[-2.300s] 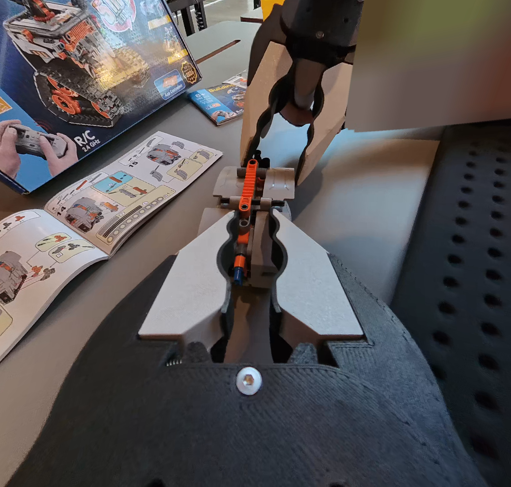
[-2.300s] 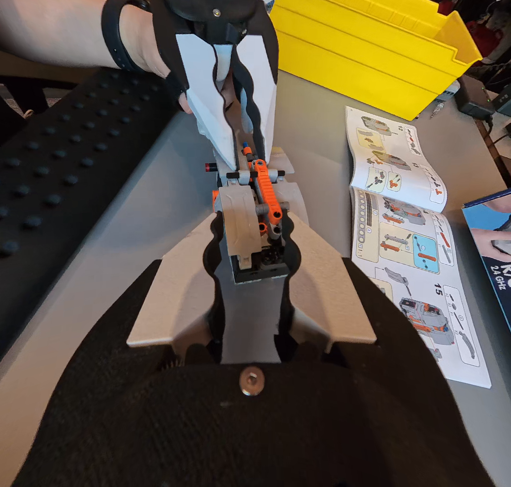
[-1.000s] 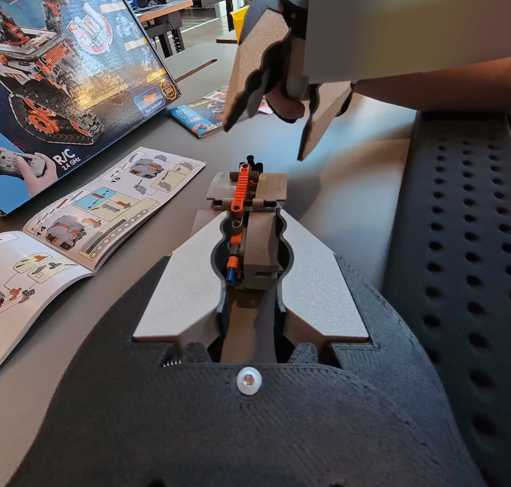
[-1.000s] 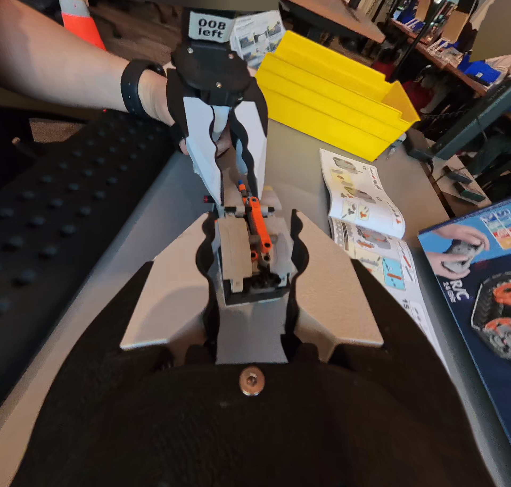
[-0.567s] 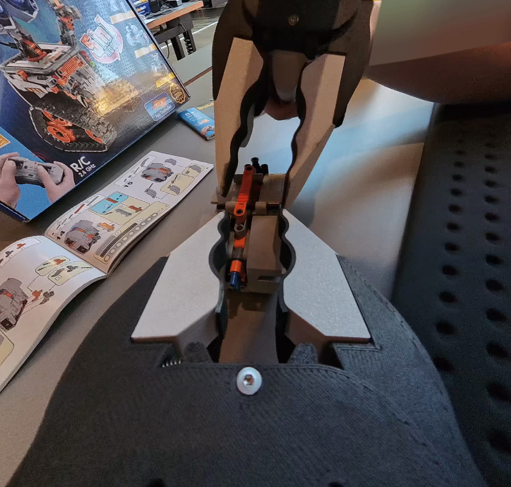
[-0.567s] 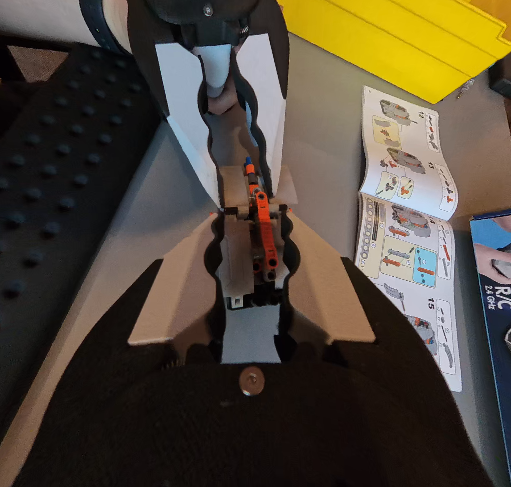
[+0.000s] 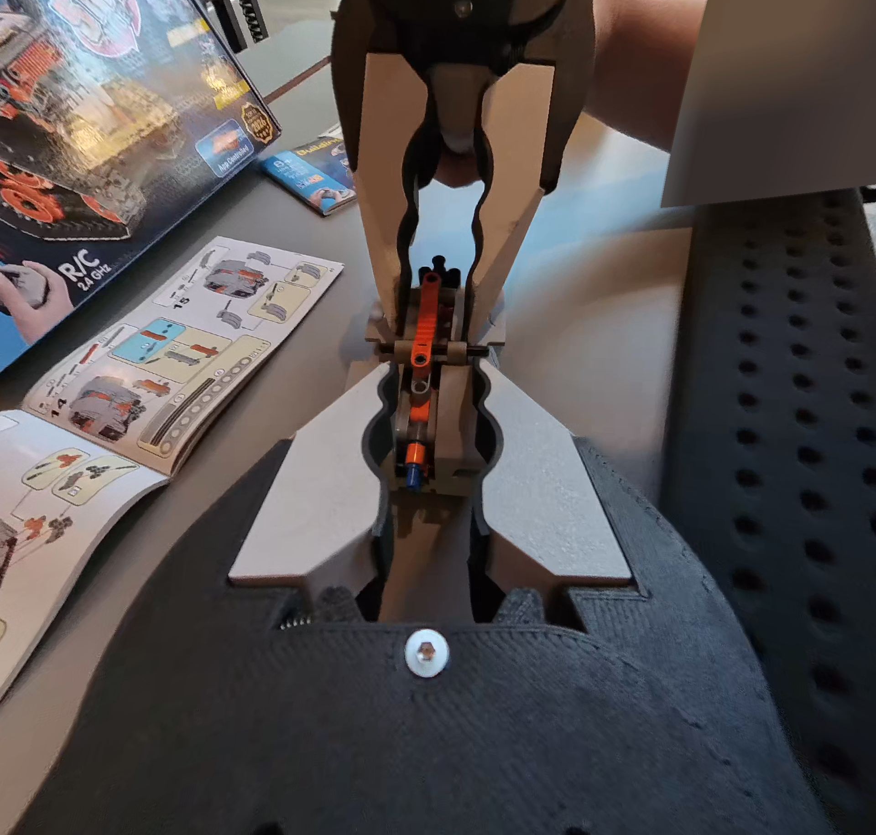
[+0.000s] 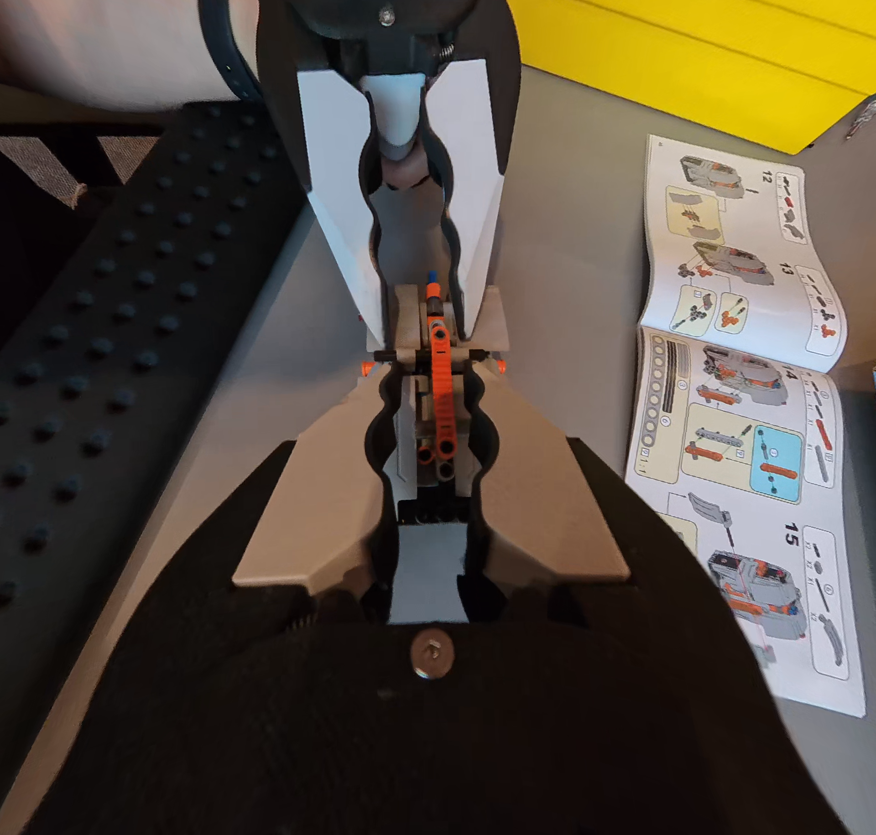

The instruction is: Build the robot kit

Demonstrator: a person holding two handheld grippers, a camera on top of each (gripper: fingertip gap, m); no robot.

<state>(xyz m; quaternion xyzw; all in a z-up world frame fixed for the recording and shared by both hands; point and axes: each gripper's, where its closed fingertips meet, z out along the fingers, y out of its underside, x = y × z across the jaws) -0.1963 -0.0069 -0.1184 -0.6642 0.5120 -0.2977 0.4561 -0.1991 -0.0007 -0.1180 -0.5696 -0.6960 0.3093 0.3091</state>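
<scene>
A small grey brick assembly (image 7: 448,438) with an orange beam (image 7: 428,315) along its top is held between both grippers just above the grey table (image 7: 592,338). My left gripper (image 7: 430,376) is shut on its near end in the left wrist view. My right gripper (image 7: 429,326) reaches in from above, its fingers clamped on either side of the far end. In the right wrist view my right gripper (image 8: 429,376) grips the assembly (image 8: 426,476) around the orange beam (image 8: 442,395), and the left gripper (image 8: 421,337) holds the opposite end.
An open instruction booklet (image 7: 189,352) (image 8: 739,433) lies beside the grippers. A big blue toy box (image 7: 95,101) and a small blue booklet (image 7: 308,172) stand behind it. A yellow bin (image 8: 687,30) sits at the far edge. A black studded mat (image 8: 118,338) (image 7: 782,386) runs along the other side. Both grippers' tips are close together, under 4 cm apart.
The right gripper had opened and lifted off the assembly, then came back down over its far end and closed on it. The left gripper kept its hold throughout.
</scene>
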